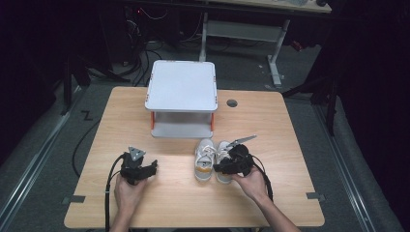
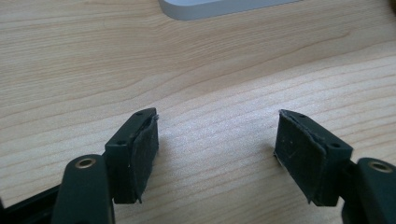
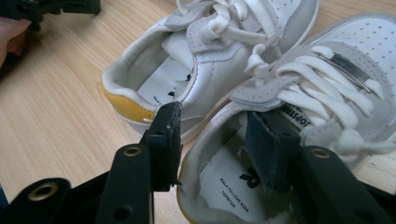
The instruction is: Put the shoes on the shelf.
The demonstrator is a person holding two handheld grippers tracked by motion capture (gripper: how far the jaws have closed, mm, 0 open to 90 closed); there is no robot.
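Two small white sneakers with yellow heels stand side by side on the wooden table [image 1: 116,125], toes toward the shelf: the left shoe [image 1: 204,162] [image 3: 187,60] and the right shoe [image 1: 223,147] [image 3: 327,79]. My right gripper [image 1: 220,168] [image 3: 215,135] is open, astride the right shoe's inner side wall. One jaw is down inside the shoe and the other is in the gap between the shoes. My left gripper [image 1: 153,167] [image 2: 215,140] is open wide just over bare wood, left of the shoes, holding nothing.
A white two-tier shelf [image 1: 181,87] [image 2: 219,7] with orange posts stands at the table's back middle, just beyond the shoes. A round cable hole [image 1: 232,103] lies to its right. In the right gripper view, the left gripper [image 3: 51,7] and its hand [image 3: 11,32] are at the top left.
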